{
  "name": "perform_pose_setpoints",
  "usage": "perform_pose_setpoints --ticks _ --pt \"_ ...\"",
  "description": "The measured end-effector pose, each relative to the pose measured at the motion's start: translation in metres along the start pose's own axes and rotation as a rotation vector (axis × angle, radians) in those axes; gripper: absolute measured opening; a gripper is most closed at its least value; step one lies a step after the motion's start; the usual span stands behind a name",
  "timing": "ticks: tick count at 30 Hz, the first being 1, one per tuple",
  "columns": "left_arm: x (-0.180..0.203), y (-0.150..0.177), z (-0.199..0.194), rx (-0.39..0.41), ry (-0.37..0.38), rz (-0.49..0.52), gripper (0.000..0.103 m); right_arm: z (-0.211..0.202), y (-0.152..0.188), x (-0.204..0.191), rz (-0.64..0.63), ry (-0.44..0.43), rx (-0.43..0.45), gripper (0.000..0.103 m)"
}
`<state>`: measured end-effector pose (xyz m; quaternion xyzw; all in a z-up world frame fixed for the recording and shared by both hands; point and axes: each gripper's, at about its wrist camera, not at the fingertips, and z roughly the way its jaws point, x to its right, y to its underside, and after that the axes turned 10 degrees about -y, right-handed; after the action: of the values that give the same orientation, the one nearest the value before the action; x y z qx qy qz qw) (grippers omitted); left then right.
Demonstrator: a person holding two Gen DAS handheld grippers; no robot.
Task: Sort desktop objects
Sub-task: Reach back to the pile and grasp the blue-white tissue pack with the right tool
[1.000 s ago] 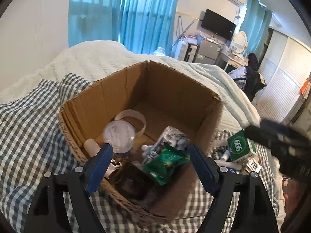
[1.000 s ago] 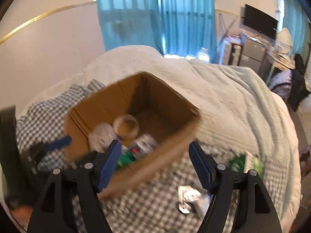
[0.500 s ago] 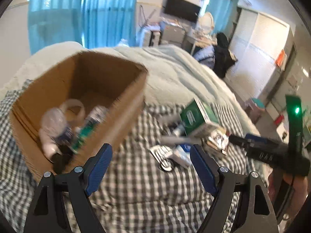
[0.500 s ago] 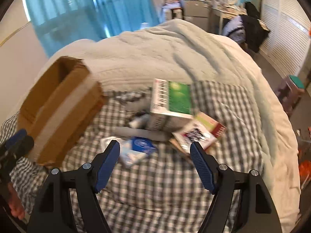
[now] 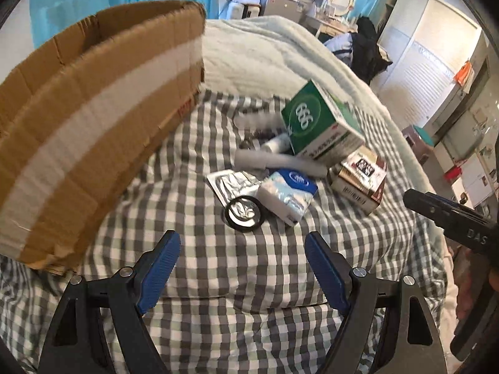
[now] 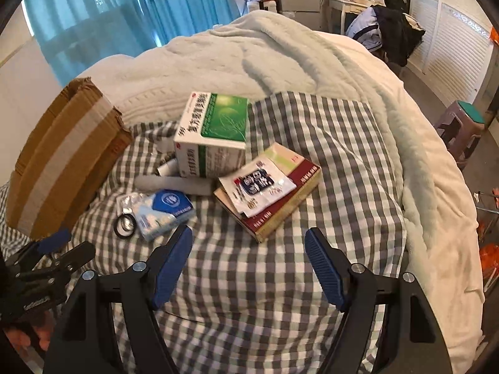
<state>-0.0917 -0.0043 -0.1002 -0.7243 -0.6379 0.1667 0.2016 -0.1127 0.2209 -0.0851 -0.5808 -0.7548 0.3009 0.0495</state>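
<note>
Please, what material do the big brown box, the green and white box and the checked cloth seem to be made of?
Brown box: corrugated cardboard, matte, with torn edges and a pale tape strip. Green and white box: probably thin printed card, smooth with a slight sheen. Checked cloth: woven fabric, likely cotton, soft and wrinkled.

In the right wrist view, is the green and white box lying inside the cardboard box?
No. The green and white box sits out on the checked cloth, to the right of the cardboard box.
</note>
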Motion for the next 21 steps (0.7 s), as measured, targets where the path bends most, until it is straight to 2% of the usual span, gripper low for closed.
perform_pose_setpoints --ticks 6,11,13,17,19,20,21 --pt "0.013 0.003 0.021 -0.022 -0.007 0.039 0.084 0.008 0.006 0.012 -0.006 -0.003 -0.022 0.075" --pt "0.017 0.001 0.043 -0.028 -0.069 0.095 0.084 0.017 0.011 0.015 -0.009 -0.007 -0.048 0.075" --pt "0.013 -0.003 0.051 -0.035 -0.097 0.082 0.084 0.021 0.015 0.016 -0.007 -0.016 -0.06 0.075" --pt "0.012 -0.01 0.056 -0.023 -0.097 0.082 0.084 0.026 0.018 0.016 -0.017 -0.017 -0.074 0.075" --pt "0.016 -0.012 0.061 -0.024 -0.105 0.122 0.079 0.027 0.019 0.016 -0.014 -0.02 -0.076 0.075" --pt "0.018 -0.011 0.062 -0.022 -0.108 0.145 0.065 0.027 0.019 0.015 -0.011 -0.023 -0.077 0.075" --pt "0.019 -0.011 0.062 -0.018 -0.113 0.168 0.043 0.027 0.019 0.015 -0.012 -0.025 -0.078 0.075"
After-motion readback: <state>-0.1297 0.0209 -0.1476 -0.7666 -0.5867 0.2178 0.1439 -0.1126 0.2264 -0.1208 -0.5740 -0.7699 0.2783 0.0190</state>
